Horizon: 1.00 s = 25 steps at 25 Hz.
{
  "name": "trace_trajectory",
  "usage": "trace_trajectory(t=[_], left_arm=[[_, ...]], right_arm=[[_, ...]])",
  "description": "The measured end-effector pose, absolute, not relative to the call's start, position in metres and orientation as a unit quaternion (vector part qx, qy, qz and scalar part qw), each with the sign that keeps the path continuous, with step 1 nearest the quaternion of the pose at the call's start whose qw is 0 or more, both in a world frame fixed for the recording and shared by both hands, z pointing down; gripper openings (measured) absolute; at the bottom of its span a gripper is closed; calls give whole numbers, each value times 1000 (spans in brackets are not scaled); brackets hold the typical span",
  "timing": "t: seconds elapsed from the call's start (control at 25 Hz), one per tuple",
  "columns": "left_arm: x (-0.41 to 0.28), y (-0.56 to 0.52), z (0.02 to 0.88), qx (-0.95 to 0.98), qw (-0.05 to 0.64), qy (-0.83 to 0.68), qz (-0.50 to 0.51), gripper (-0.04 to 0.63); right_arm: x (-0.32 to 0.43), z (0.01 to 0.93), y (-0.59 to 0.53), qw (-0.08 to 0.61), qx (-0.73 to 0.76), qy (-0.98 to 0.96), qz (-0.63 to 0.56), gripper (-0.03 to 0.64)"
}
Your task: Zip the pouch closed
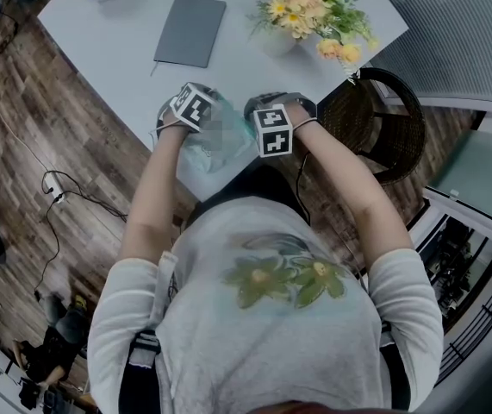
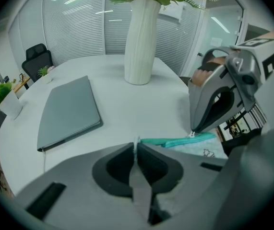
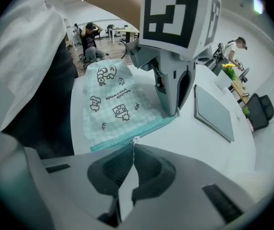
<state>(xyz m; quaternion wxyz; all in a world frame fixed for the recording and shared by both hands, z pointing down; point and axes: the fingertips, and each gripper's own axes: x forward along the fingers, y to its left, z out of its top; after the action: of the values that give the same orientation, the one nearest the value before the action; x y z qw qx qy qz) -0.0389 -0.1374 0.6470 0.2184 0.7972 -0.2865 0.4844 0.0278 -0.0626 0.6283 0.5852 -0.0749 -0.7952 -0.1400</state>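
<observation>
Person in a white top leans over the near edge of a white table, both forearms reaching down to the pouch. The pouch lies flat at that near edge, partly overhanging it. It is pale mint check with small cartoon prints, and its teal zip band faces away from the person.

Right gripper - jaws closed tight, pinching the small white zip pull partway along the band.

Left gripper - jaws nearly together, clamped on a thin pale bit at the band's end, so it holds the pouch there. The two grippers sit close side by side, tips both down on the zip band, marker cubes up. How much of the zip is done up, I cannot tell.

Further out on the table is a closed grey laptop, lying flat and well apart from the pouch. Beyond it to the right stands a tall white ribbed vase with yellow and peach flowers. A dark wicker chair stands off the table's right edge.
</observation>
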Motion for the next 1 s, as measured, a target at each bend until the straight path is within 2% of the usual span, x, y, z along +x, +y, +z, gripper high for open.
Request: trace_trajectory(t=[1.0], left_arm=[[-39, -138, 647, 794, 216, -295, 486, 26]], right_arm=[[36, 624, -52, 581, -61, -802, -126, 18]])
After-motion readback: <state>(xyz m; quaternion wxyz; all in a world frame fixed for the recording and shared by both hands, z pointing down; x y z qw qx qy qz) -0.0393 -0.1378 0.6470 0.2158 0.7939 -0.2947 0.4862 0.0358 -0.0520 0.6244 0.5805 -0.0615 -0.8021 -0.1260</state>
